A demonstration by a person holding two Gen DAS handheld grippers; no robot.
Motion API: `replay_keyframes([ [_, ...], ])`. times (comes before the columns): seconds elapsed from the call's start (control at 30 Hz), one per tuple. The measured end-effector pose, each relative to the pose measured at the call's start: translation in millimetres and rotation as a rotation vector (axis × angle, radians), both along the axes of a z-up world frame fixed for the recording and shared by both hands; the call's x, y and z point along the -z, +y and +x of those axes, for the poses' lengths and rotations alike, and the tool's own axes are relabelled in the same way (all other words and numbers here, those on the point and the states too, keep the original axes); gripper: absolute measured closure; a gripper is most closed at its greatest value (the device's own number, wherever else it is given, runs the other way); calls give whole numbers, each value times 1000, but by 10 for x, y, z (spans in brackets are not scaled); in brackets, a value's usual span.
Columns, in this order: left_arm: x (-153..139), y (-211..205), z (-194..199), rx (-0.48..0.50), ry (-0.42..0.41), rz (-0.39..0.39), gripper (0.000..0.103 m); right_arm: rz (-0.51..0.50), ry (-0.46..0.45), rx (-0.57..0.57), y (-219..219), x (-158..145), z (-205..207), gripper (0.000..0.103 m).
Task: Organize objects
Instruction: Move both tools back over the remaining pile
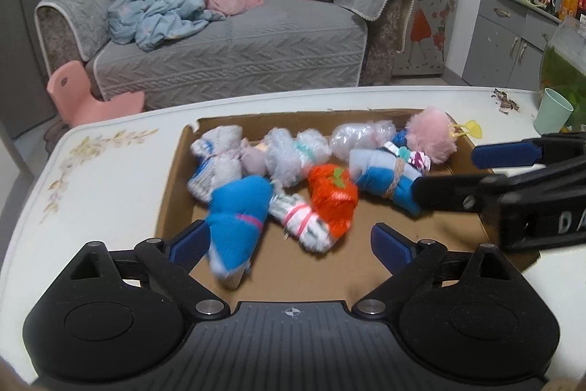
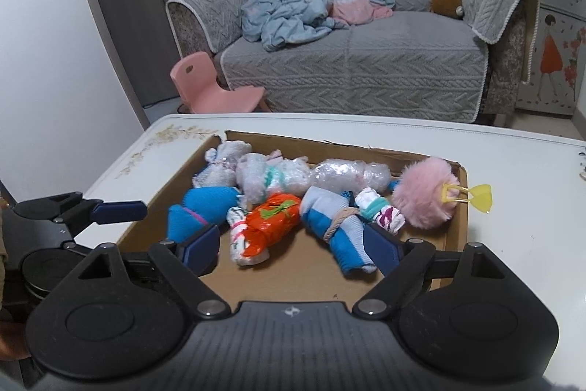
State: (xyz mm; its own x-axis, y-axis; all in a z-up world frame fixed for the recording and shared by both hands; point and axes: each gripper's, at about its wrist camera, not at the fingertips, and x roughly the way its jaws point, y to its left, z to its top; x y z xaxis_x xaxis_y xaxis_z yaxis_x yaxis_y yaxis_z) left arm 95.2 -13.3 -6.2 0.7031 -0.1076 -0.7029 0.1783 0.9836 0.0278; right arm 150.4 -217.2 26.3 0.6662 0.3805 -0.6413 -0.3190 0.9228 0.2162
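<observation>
A shallow cardboard box (image 1: 175,178) (image 2: 454,229) lies on the white table and holds several rolled sock bundles. Among them are a blue bundle (image 1: 238,218) (image 2: 197,211), an orange one (image 1: 333,196) (image 2: 271,226), a blue-and-white one tied with cord (image 1: 384,174) (image 2: 337,229), and a pink fluffy ball (image 1: 432,134) (image 2: 428,193). My left gripper (image 1: 289,240) is open over the box's near edge, its left pad beside the blue bundle. My right gripper (image 2: 293,244) is open, its right pad against the tied blue-and-white bundle; it shows in the left wrist view (image 1: 450,174).
A green cup (image 1: 553,112) and a glass fish bowl (image 1: 567,57) stand at the table's far right, with scattered seed shells (image 1: 505,101) nearby. A yellow clip (image 2: 476,196) hangs over the box's right wall. A grey sofa (image 2: 366,61) and pink chair (image 2: 212,87) stand beyond the table.
</observation>
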Motion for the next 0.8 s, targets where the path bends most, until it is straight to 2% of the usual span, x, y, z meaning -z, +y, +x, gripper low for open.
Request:
replay_keyframes([
  [0.43,76,457,-836,-48,-39,-51,1,32,-61,-15,-29,-17,-615,13],
  [0.67,298,591,-1329,-33,-80,-38,1,24,-94,-62,14,61,-1111,9],
  [0.8,413,606,-1589,-14,-116,0,1,-16,-109,-127,90,184,-1403,9],
])
